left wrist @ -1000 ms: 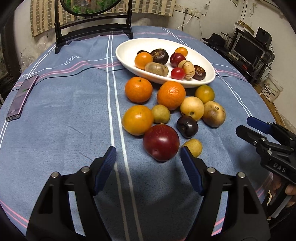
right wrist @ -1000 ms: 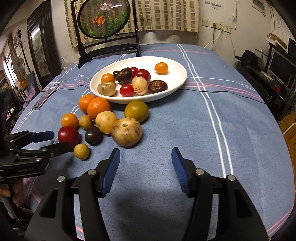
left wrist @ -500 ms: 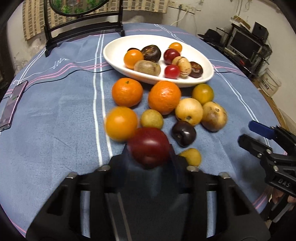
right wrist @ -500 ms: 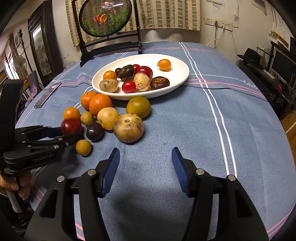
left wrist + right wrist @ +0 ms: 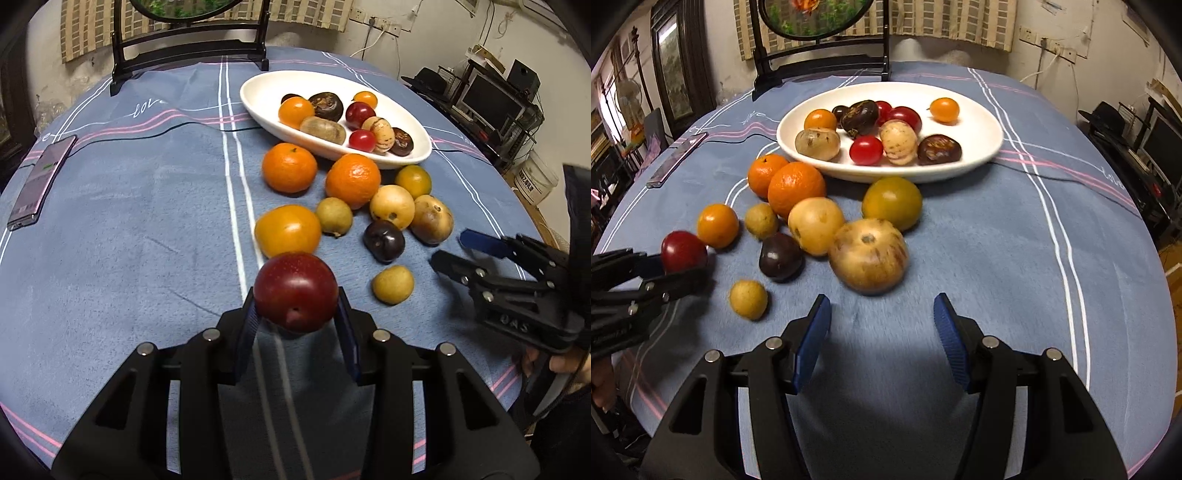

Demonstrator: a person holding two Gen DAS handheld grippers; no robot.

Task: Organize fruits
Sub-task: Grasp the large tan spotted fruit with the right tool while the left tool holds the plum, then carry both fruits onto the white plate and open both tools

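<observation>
My left gripper [image 5: 296, 314] is shut on a dark red plum [image 5: 295, 290], with a blue pad against each side; the same plum [image 5: 683, 251] shows at the far left of the right wrist view. Behind it on the blue cloth lie loose fruits: an orange persimmon [image 5: 287, 229], two tangerines [image 5: 352, 180], a dark plum [image 5: 383, 240] and a small yellow fruit [image 5: 392, 284]. A white oval plate [image 5: 258, 92] farther back holds several fruits. My right gripper [image 5: 882, 338] stands open over bare cloth, just short of a brownish round fruit [image 5: 868, 254].
A phone [image 5: 42, 181] lies near the table's left edge. A dark wooden stand [image 5: 188, 51] with a round screen rises at the far edge. Shelves with a monitor [image 5: 491, 99] stand off to the right. Bare blue cloth [image 5: 1015, 240] spreads right of the fruits.
My left gripper shut on the red plum, which now sits between its pads. My right gripper moved closer to the brownish fruit and stayed open.
</observation>
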